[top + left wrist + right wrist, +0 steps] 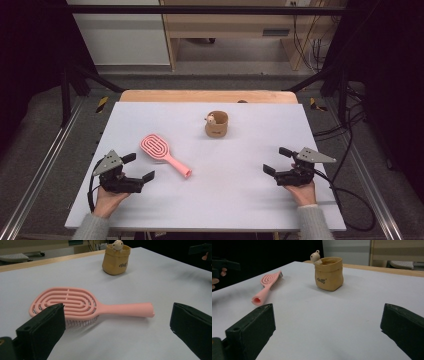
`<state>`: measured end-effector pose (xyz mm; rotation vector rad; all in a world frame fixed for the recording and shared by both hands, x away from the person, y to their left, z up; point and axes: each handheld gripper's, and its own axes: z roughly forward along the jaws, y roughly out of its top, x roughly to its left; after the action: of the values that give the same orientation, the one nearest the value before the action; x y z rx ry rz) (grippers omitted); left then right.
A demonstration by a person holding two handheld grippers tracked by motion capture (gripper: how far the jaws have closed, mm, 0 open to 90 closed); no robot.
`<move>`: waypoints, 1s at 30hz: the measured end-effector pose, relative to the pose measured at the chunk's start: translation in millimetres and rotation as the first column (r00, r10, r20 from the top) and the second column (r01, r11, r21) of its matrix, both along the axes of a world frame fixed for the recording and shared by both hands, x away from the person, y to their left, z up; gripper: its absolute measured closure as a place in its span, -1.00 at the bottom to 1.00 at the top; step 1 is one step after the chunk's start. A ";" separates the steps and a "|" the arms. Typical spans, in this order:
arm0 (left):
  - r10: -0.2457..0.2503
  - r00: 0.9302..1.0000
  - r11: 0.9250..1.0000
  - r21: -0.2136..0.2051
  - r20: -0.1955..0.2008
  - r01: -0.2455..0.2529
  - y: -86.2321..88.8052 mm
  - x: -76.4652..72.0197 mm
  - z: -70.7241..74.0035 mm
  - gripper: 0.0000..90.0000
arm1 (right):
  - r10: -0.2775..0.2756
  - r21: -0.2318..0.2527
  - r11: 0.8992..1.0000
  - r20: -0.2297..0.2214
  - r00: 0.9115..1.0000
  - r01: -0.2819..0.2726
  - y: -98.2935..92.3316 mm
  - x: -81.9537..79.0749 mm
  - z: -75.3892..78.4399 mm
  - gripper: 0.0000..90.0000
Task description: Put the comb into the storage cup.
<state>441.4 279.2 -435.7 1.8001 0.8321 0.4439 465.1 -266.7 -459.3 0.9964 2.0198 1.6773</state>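
Observation:
A pink hairbrush [163,153] [82,304] [266,286] lies flat on the white table [235,200], its handle toward the front right. A small tan pouch [217,124] [116,260] [329,273] with a little animal figure on its rim stands upright behind it. My left gripper [138,168] [117,327] is open just left of the brush, its jaws apart with nothing between them. My right gripper [277,161] [327,327] is open at the table's right, some way from both objects.
A wooden strip [207,96] runs along the table's far edge. Metal rails [45,155] flank the table on both sides. Cables [350,195] trail off to the right. Beyond the table stand a white panel and a wooden shelf.

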 end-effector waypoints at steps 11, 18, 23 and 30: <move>-0.011 1.000 1.000 0.017 -0.011 0.011 -9.5 3.8 6.4 -1.00 | 0.002 -0.003 1.000 -0.003 1.000 -0.002 -0.2 0.4 0.1 -1.00; -0.020 1.000 0.999 0.029 -0.015 0.020 -17.2 7.3 10.6 -1.00 | 0.003 -0.007 1.000 -0.002 1.000 -0.003 0.1 0.6 -0.3 -1.00; -0.025 1.000 0.999 0.041 -0.015 0.026 -23.0 9.9 12.9 -1.00 | 0.004 -0.008 1.000 -0.002 1.000 -0.004 0.4 0.6 -0.6 -1.00; -0.034 0.999 0.998 0.051 -0.019 0.035 -32.2 13.9 15.3 -1.00 | 0.004 -0.011 1.000 -0.003 1.000 -0.004 0.6 0.7 -0.9 -1.00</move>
<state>455.3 247.0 -420.3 1.8656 0.8067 0.4309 465.8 -266.1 -460.2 0.9922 2.0321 1.6664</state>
